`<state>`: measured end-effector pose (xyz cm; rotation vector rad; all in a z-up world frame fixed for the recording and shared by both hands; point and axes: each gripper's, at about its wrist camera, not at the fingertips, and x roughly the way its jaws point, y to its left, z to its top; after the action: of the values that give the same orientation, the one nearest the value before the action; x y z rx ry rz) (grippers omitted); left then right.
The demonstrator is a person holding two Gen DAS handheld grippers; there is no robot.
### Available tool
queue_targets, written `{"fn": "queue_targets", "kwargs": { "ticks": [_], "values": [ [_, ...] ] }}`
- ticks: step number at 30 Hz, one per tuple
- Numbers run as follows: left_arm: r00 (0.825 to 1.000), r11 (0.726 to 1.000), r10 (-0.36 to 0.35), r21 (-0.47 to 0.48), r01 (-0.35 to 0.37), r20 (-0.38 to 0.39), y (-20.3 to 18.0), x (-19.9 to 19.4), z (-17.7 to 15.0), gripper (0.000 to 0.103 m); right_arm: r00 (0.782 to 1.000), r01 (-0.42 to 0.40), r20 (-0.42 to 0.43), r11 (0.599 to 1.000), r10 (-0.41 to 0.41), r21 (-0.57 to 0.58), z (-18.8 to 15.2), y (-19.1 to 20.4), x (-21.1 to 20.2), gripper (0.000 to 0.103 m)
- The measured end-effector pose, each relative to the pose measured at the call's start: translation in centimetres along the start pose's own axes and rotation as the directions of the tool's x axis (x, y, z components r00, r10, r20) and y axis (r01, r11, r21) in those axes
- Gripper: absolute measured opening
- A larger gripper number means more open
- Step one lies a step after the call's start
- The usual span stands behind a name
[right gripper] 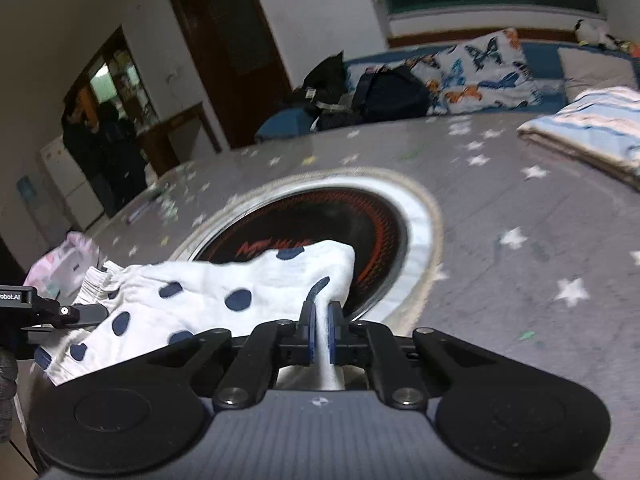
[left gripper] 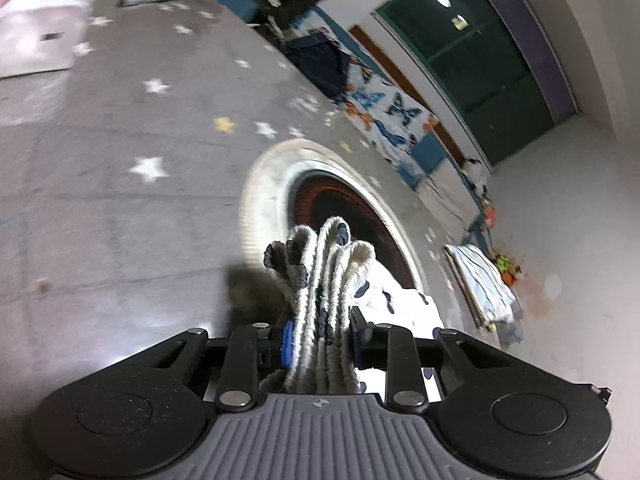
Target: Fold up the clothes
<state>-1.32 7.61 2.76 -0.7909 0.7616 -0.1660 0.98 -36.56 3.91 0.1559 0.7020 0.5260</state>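
A white garment with dark blue dots (right gripper: pixel 208 292) is held up between both grippers above a grey star-patterned table (right gripper: pixel 520 280). My left gripper (left gripper: pixel 318 336) is shut on its bunched ribbed waistband (left gripper: pixel 328 276), which sticks up in folds between the fingers. My right gripper (right gripper: pixel 320 332) is shut on a thin edge of the same garment, which spreads to the left toward the left gripper (right gripper: pixel 60 314). The cloth hangs over the round black and red burner (right gripper: pixel 320 232) set in the table.
A folded blue-striped cloth (right gripper: pixel 592 128) lies at the table's far right and also shows in the left wrist view (left gripper: pixel 484 284). A pink and white bag (left gripper: pixel 40 28) sits at the far left. Butterfly cushions (right gripper: pixel 480 72) and dark bags (right gripper: pixel 384 92) line the bench behind.
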Motion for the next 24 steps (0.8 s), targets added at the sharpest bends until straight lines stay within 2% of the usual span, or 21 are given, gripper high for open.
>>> {"fn": "queue_targets", "kwargs": {
  "ticks": [6,11,17,24],
  "values": [
    [0.997,0.996,-0.043,0.079,0.049,-0.070,-4.5,4.0,-0.7,0.028,0.993,0.103,0.048,0.995,-0.103,0.012,0.4,-3.1,-3.2,0.005],
    [0.990,0.990,-0.067,0.113,0.081,-0.128,-8.1,7.9,-1.3,0.028,0.978,0.200,0.058,0.979,-0.201,0.032,0.7,-6.4,-5.2,0.005],
    [0.983,0.976,-0.075,0.189,0.106,-0.167,-12.6,11.9,-1.9,0.028,0.953,0.290,0.074,0.956,-0.293,0.045,1.6,-10.0,-6.7,0.005],
    [0.976,0.964,-0.052,0.246,0.105,-0.210,-15.8,15.8,-2.8,0.028,0.926,0.365,0.081,0.929,-0.369,0.062,2.7,-13.7,-7.1,0.005]
  ]
}}
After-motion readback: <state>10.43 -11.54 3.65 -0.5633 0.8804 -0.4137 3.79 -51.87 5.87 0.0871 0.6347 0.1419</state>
